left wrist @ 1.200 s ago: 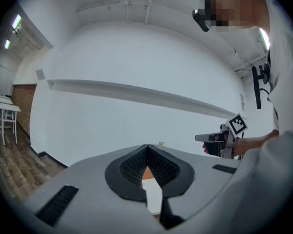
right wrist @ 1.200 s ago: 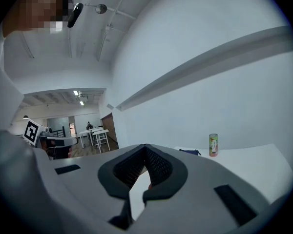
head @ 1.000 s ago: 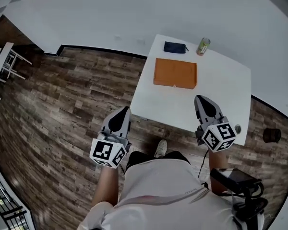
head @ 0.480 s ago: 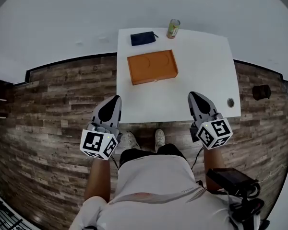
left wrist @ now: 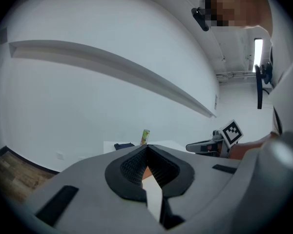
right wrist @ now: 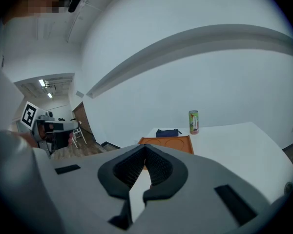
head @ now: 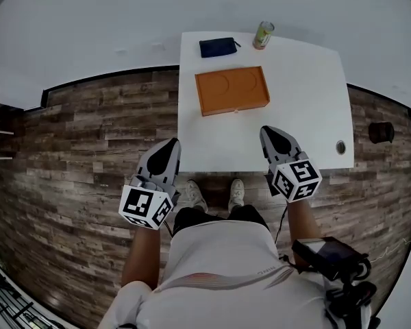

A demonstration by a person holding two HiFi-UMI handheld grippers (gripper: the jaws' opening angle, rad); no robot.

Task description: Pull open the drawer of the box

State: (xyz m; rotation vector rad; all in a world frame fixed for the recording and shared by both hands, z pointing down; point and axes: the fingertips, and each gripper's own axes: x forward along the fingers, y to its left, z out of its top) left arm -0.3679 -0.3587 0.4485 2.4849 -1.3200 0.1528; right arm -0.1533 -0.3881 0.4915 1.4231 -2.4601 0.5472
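Note:
A flat orange box [head: 232, 90] lies on the white table [head: 315, 115], its near side facing me with a small knob, and the drawer looks closed. The box also shows in the right gripper view [right wrist: 171, 143]. My left gripper [head: 172, 142] hangs shut and empty over the floor, just off the table's front left corner. Held shut and empty too, my right gripper [head: 267, 130] hovers over the table's front edge, short of the box. Each gripper's own view shows its jaws closed together, the left gripper [left wrist: 146, 147] and the right gripper [right wrist: 146, 147] alike.
A navy pouch [head: 217, 46] and a drink can [head: 263, 35] stand behind the box by the wall. A round cable hole [head: 340, 146] sits near the table's front right corner. A dark object [head: 381, 132] rests on the wood floor to the right. My shoes [head: 192, 196] are at the table's front.
The head view has swung round, so the table now sits straight ahead instead of off to the right. Both grippers have kept their pose, shut, near the table's front edge.

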